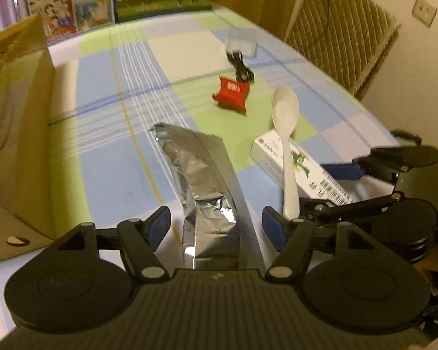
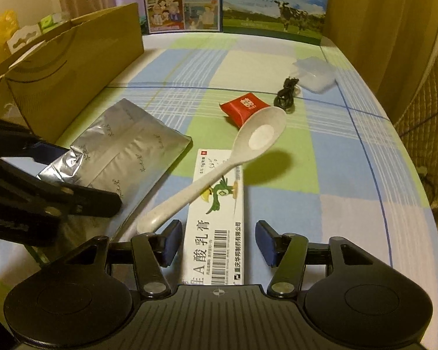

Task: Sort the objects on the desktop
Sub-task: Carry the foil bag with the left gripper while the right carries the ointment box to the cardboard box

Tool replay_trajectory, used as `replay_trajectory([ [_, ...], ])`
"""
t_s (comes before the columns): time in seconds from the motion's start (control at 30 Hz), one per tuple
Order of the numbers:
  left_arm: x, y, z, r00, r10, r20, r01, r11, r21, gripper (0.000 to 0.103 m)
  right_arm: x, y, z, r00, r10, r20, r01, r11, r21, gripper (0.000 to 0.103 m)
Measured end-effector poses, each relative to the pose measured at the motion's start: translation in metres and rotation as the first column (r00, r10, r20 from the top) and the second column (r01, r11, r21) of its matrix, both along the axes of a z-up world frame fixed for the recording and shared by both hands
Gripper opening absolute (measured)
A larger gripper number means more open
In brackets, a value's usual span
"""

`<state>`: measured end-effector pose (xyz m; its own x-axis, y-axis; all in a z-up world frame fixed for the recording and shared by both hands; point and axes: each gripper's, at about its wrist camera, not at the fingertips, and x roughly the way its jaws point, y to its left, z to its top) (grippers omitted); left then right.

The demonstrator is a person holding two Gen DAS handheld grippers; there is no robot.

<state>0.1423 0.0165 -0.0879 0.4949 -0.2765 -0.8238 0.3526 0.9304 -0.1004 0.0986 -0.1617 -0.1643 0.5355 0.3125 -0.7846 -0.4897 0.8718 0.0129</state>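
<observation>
My left gripper [image 1: 216, 227] is wide open, blue pads clear on both sides of the silver foil pouch [image 1: 201, 180]. The pouch runs lengthwise through the gap, not clamped. From the right wrist view the same pouch [image 2: 122, 151] lies flat on the cloth, one crumpled corner under the left gripper's [image 2: 48, 180] linkage.

My right gripper [image 2: 216, 240] is also wide open. The white ointment box [image 2: 216, 227] sits between its fingers, long axis pointing away from me, neither pad touching it. Nothing held on either side.

A white spoon [image 2: 219, 172] lies diagonally across the box, with its handle end just beside my right gripper's left finger [image 2: 172, 240] and its bowl raised over the green square past the box's far end. In the left view the spoon [image 1: 286, 134] crosses the box [image 1: 300, 169], and the right gripper [image 1: 335, 186] shows at that edge.

Farther out: a red packet [image 2: 242, 109] just beyond the spoon bowl, a coiled black cable [image 2: 284, 96] beside it, then a clear plastic box [image 2: 314, 73] near the cable's far end.

A brown paper bag [image 2: 73, 67] stands along the left side of the checked tablecloth [image 2: 335, 175], near the pouch. Milk cartons [image 2: 227, 3] line the far edge. A wicker chair [image 1: 341, 29] stands off the right side.
</observation>
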Motion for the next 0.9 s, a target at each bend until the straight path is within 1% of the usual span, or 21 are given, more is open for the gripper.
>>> replay_trajectory([
  [0.07,0.005,-0.004,-0.005,0.999,-0.019,-0.027,0.020,0.999,0.035,0.063,0.001,0.001,-0.001,1.000,0.008,0.004,-0.008,1.000,-0.001,0.053],
  [0.13,0.009,-0.004,-0.009,0.999,-0.024,-0.048,0.026,0.999,0.042,0.064,0.001,0.001,-0.001,1.000,0.012,0.004,-0.012,1.000,0.001,0.053],
  [0.23,0.013,-0.005,-0.013,0.996,-0.034,-0.077,0.035,0.999,0.019,0.051,0.002,0.000,-0.001,1.000,0.018,0.006,-0.018,1.000,-0.001,0.053],
  [0.3,0.012,-0.007,-0.014,0.996,-0.043,-0.074,0.046,0.998,0.033,0.049,0.002,0.000,-0.001,1.000,0.018,0.006,-0.018,1.000,0.001,0.052],
  [0.33,0.011,-0.008,-0.014,0.996,-0.045,-0.071,0.048,0.998,0.033,0.047,0.002,0.000,-0.001,1.000,0.011,0.005,-0.011,1.000,0.005,0.043],
  [0.37,0.010,-0.007,-0.013,0.996,-0.043,-0.072,0.045,0.999,0.028,0.044,0.003,-0.001,0.000,1.000,0.007,0.007,-0.007,1.000,0.007,0.036],
  [0.4,0.009,-0.006,-0.012,0.997,-0.038,-0.071,0.040,0.999,0.026,0.042,0.003,-0.002,0.001,1.000,0.005,0.007,-0.005,1.000,0.012,0.036],
  [0.53,0.002,0.000,-0.009,0.999,-0.010,-0.049,0.012,0.999,0.046,0.041,0.004,-0.006,0.003,1.000,-0.019,-0.009,0.019,0.999,0.038,0.036],
  [0.67,-0.004,0.005,-0.008,0.999,0.003,-0.042,-0.001,0.999,0.048,0.040,0.013,-0.007,0.013,0.997,-0.048,0.055,0.046,0.998,0.037,0.036],
  [0.77,-0.005,0.006,-0.005,0.999,0.005,-0.032,-0.003,0.999,0.047,0.040,0.021,-0.007,0.020,0.998,-0.036,0.050,0.033,0.997,0.070,0.036],
  [0.9,-0.008,0.005,-0.002,1.000,0.005,-0.017,-0.004,0.999,0.054,0.040,0.011,-0.006,0.019,1.000,-0.015,0.007,0.015,0.997,0.080,0.036],
])
